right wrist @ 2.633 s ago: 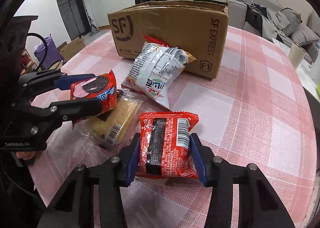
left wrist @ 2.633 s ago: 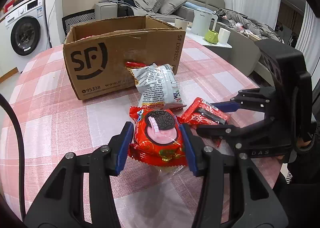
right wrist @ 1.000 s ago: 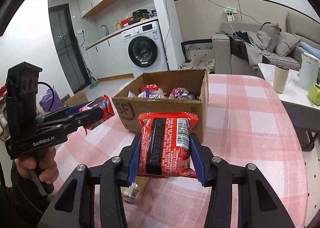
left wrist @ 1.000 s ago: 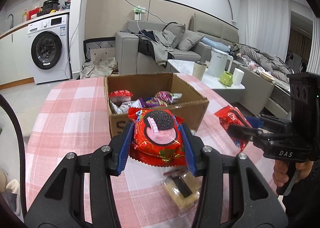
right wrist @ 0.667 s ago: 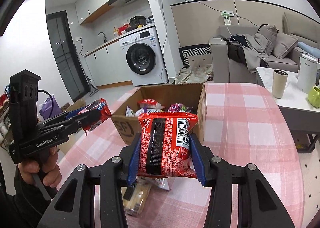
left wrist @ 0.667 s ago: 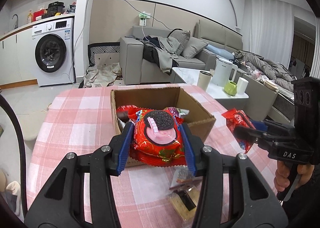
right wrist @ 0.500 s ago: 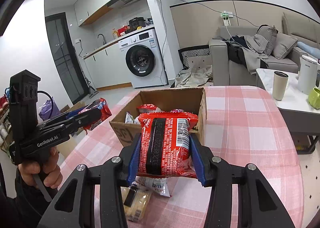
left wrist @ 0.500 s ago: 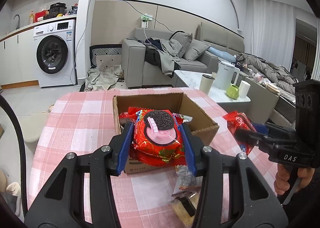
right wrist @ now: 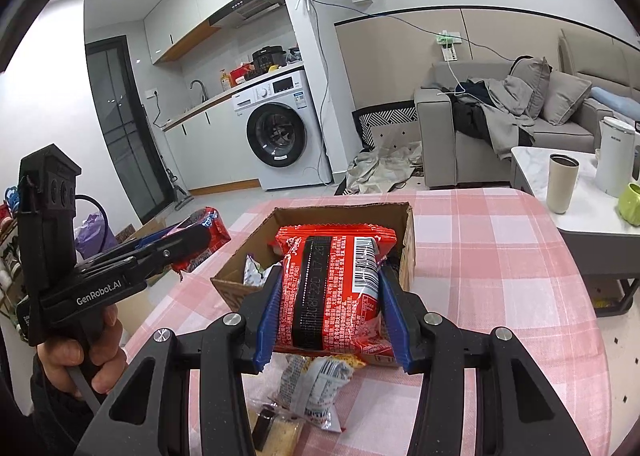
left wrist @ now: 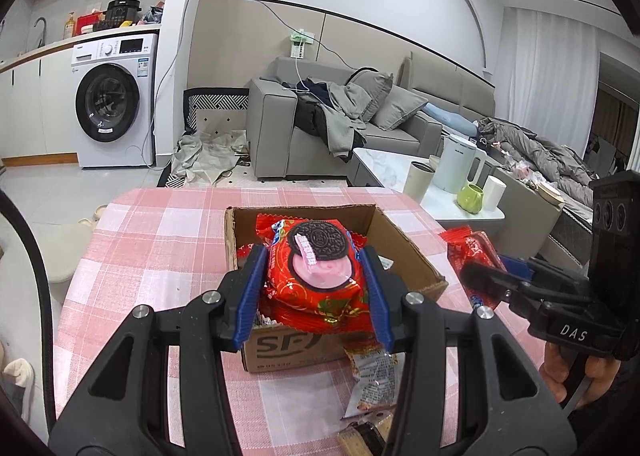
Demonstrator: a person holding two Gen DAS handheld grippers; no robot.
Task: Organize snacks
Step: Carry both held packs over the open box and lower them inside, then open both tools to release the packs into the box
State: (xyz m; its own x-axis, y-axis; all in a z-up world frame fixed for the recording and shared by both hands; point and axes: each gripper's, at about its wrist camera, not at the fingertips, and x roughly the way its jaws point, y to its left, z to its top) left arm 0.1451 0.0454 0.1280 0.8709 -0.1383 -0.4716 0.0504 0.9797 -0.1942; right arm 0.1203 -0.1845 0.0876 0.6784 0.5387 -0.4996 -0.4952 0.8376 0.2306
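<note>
Left wrist view: the left gripper (left wrist: 316, 288) is gripping a red Oreo packet (left wrist: 316, 276) between its blue fingers (left wrist: 250, 292), holding it at frame centre in front of the open cardboard box (left wrist: 404, 252), which is sitting on the pink checked desk (left wrist: 152, 240). At the right edge, the right gripper (left wrist: 486, 284) is clamping a red snack pack (left wrist: 470, 250).

Right wrist view: the right gripper (right wrist: 330, 316) is pinching the red snack pack (right wrist: 332, 288) at centre, barcode side showing, over the box (right wrist: 228, 284). Lower centre, a silver snack bag (right wrist: 312, 384) and a clear-wrapped biscuit (right wrist: 276, 428) are lying on the desk (right wrist: 500, 256). At left, the left gripper (right wrist: 192, 240) is holding the Oreo packet (right wrist: 212, 226).
</note>
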